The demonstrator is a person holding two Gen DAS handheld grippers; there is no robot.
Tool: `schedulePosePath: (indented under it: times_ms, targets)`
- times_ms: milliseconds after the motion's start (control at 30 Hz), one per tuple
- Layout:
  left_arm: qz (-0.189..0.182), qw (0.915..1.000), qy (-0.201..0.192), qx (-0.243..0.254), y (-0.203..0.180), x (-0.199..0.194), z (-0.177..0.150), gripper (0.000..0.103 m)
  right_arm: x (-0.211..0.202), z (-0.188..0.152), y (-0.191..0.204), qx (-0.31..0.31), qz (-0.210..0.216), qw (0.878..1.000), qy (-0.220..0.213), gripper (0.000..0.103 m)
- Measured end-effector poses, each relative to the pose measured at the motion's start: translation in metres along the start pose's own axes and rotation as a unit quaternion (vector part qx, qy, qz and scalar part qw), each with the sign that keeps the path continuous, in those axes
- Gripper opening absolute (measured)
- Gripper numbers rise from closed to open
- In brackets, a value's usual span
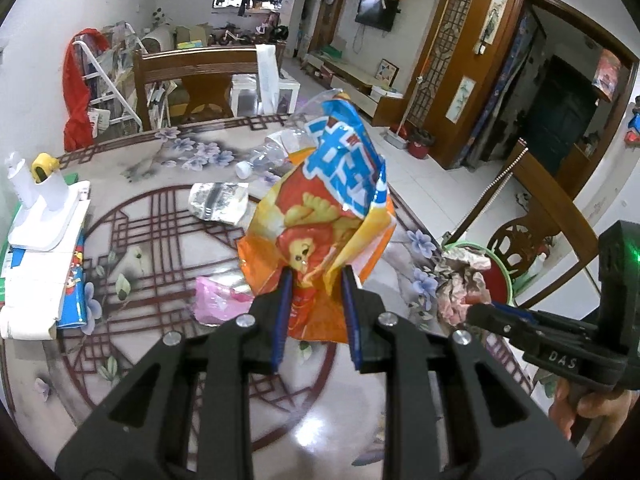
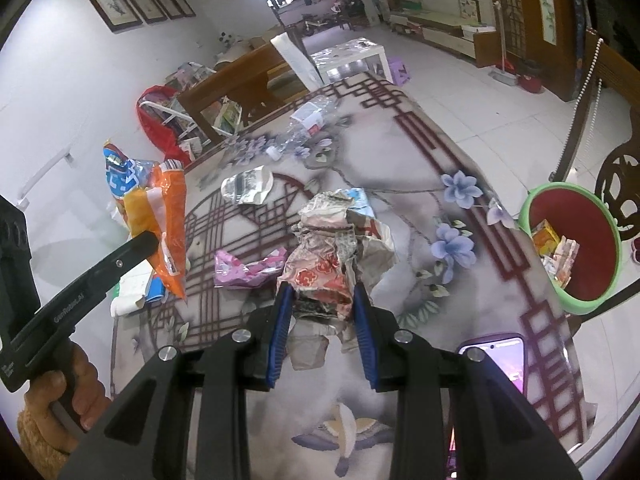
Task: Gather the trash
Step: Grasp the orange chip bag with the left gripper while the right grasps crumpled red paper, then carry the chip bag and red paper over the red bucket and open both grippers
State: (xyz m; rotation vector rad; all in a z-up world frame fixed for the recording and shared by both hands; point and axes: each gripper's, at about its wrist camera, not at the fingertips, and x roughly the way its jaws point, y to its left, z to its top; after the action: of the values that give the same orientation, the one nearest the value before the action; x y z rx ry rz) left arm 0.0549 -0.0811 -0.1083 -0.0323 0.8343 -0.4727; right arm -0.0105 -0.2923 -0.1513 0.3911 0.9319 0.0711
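Currently I have both tongs loaded above the table (image 2: 420, 168). My left tongs (image 1: 316, 276) are clamped on an orange and blue snack bag (image 1: 320, 208), which stands up crumpled from between the blue pads (image 1: 285, 300) and is clear of the table. From the right wrist view the same bag (image 2: 156, 208) hangs at the tip of the left tongs (image 2: 154, 242), off to the left, with a hand (image 2: 68, 384) on the grip below.

My right tongs (image 2: 320, 292) are clamped on a wad of crumpled paper (image 2: 336, 248), printed in red, blue and grey, also lifted off the table. In the left wrist view that wad (image 1: 464, 284) sits at the tip of the right tongs (image 1: 478, 312), to the right of the bag.

Trash on the table: a pink wrapper (image 2: 248, 268) just left of the right tongs, a flattened silver wrapper (image 2: 246, 188) beyond it, and a crushed clear bottle (image 2: 306, 124) with a white cap near the far edge. A phone (image 2: 496, 364) with a lit screen lies near the right edge, close to me.

A green bin (image 2: 568, 296) with a red inside stands just off the table's right side. It holds some wrappers, one yellow-orange.
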Motion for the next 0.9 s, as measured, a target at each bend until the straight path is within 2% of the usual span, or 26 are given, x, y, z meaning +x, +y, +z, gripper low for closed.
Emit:
schedulePosePath:
  times_ms: [567, 900]
  targets:
    - [-0.019, 0.9994, 0.017, 0.023, -0.044, 0.023, 0.003, 0.023, -0.015, 0.003, -0.037, 0.022, -0.011, 1.0, -0.003, 0.03]
    - [-0.032, 0.9984, 0.031, 0.034, -0.09, 0.051, 0.012, 0.023, -0.025, 0.021, -0.088, 0.038, -0.019, 0.999, -0.01, 0.03]
